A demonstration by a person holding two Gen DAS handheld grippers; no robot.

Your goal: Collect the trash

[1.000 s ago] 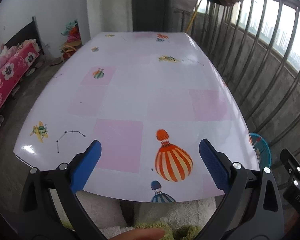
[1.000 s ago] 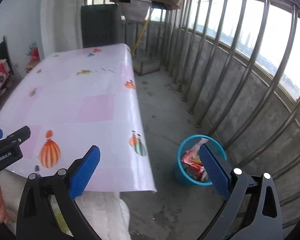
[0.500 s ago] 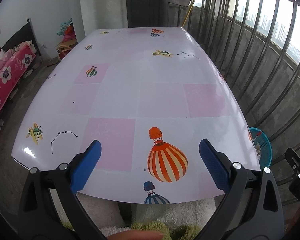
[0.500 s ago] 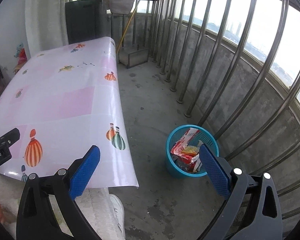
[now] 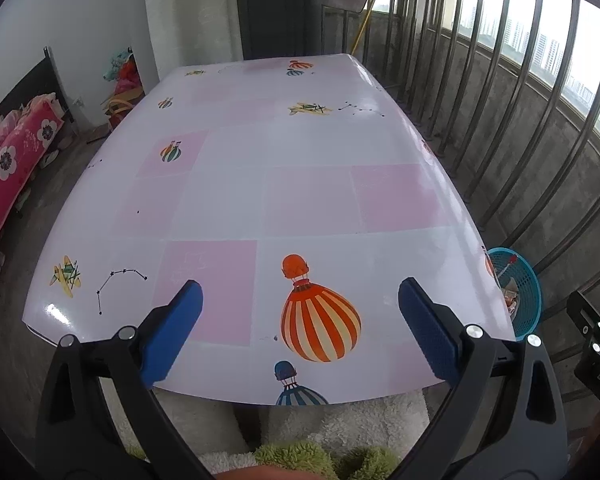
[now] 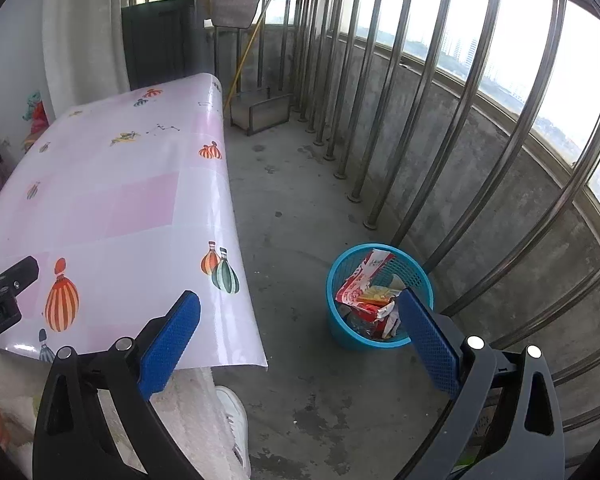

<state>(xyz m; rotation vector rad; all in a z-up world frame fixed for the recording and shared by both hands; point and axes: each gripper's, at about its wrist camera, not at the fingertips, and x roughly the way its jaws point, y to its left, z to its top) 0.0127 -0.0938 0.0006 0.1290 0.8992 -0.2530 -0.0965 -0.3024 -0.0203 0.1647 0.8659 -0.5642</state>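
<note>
A blue mesh bin (image 6: 380,304) stands on the concrete floor right of the table, with red and yellow wrappers (image 6: 366,292) inside it. My right gripper (image 6: 296,336) is open above the floor, its right pad just in front of the bin, nothing between its fingers. My left gripper (image 5: 298,326) is open over the near edge of the table (image 5: 260,184), which wears a pink and white cloth with balloon prints. The bin (image 5: 518,292) peeks out past the table's right edge in the left wrist view. No loose trash shows on the cloth.
Metal railing bars (image 6: 440,92) on a low concrete wall run along the right. A metal box (image 6: 266,110) and a broom stick sit at the far end. A bed with red flowered bedding (image 5: 8,164) lies left. A white shoe (image 6: 234,412) stands below the table's corner.
Both grippers have risen and drawn back a little. The right wrist view has swung right and down, so the bin sits more central. Both stay open and empty.
</note>
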